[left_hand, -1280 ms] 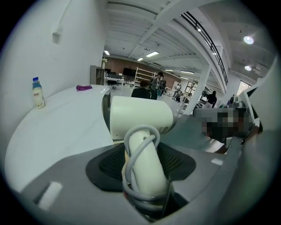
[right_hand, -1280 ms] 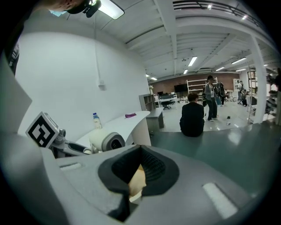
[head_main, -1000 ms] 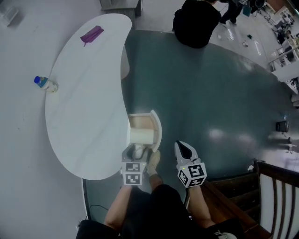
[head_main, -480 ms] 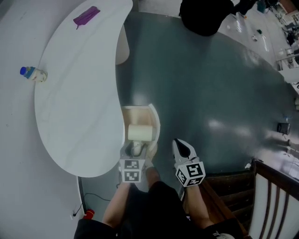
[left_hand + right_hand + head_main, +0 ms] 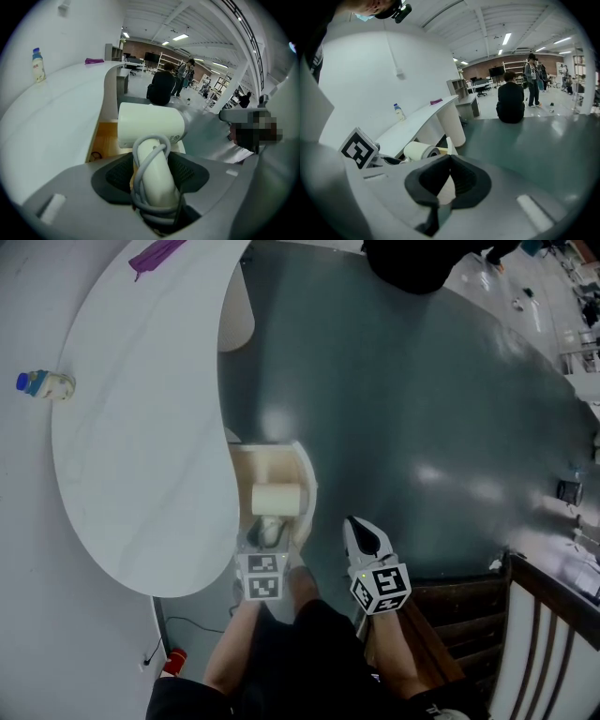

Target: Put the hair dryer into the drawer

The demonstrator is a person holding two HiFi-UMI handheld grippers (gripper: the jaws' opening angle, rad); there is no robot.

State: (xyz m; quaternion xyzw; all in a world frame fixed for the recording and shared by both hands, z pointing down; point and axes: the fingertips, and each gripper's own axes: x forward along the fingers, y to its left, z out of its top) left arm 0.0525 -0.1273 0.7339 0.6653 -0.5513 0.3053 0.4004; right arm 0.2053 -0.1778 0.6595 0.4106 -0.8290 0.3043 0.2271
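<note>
A cream hair dryer [image 5: 277, 500] hangs over the open wooden drawer [image 5: 302, 465] that juts from under the white curved table [image 5: 141, 474]. My left gripper [image 5: 270, 532] is shut on its handle [image 5: 154, 173], which has the grey cord wound round it. In the left gripper view the dryer's barrel [image 5: 150, 124] lies crosswise above the jaws, with the drawer's wooden floor [image 5: 105, 140] below it. My right gripper [image 5: 367, 540] is to the right of the drawer, over the dark floor, shut with nothing in it. The right gripper [image 5: 449, 158] view shows the dryer [image 5: 419, 151] at left.
On the table stand a small bottle [image 5: 37, 383] at the left edge and a purple item [image 5: 155, 254] at the far end. A person in black [image 5: 412, 263] sits on the floor beyond. A wooden chair [image 5: 544, 615] is at the right.
Both grippers have come down. The hair dryer, still gripped by the left gripper, hangs lower over the open drawer. The right gripper stays shut beside it.
</note>
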